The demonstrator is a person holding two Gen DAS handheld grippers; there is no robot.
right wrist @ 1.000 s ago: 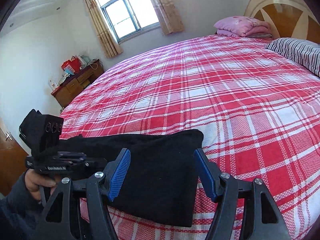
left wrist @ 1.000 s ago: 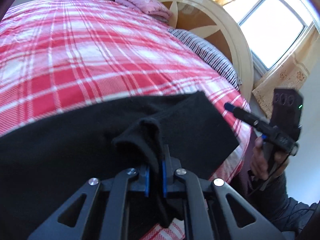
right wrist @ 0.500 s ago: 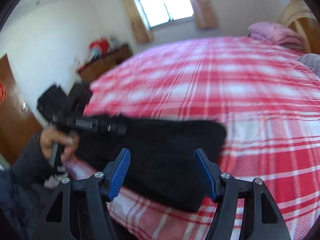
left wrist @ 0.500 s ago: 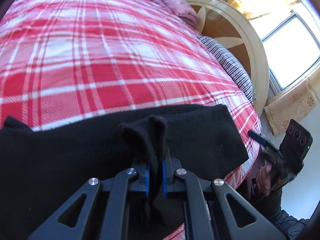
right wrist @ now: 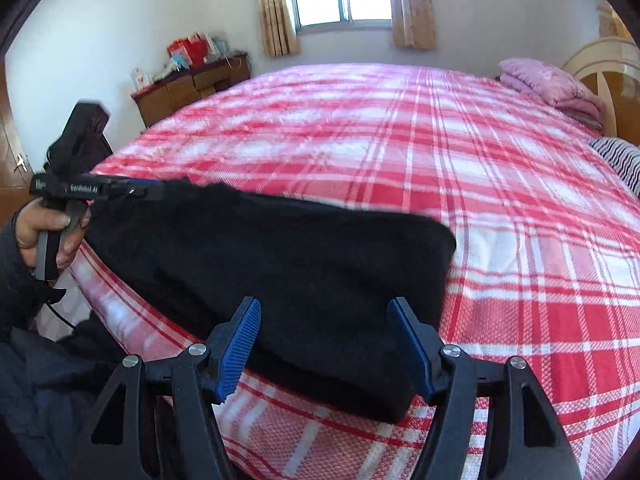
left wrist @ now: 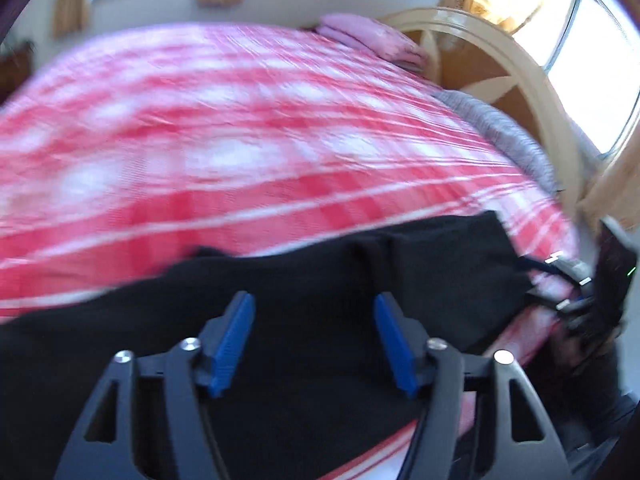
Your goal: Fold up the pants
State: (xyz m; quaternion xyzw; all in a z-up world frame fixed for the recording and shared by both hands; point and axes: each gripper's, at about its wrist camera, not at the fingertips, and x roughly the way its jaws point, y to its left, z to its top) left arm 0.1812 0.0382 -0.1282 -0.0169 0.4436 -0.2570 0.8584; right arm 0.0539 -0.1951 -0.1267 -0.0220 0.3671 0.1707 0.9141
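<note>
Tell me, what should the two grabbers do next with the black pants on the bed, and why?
Probably close the right gripper on the near edge of the black pants. Both grippers are open, and the left gripper holds nothing. The pants lie as a long flat strip along the near edge of the red plaid bed, so another fold seems to need a fresh grip first.

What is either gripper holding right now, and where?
Nothing: left gripper and right gripper are both open above the black pants on the bed.
</note>
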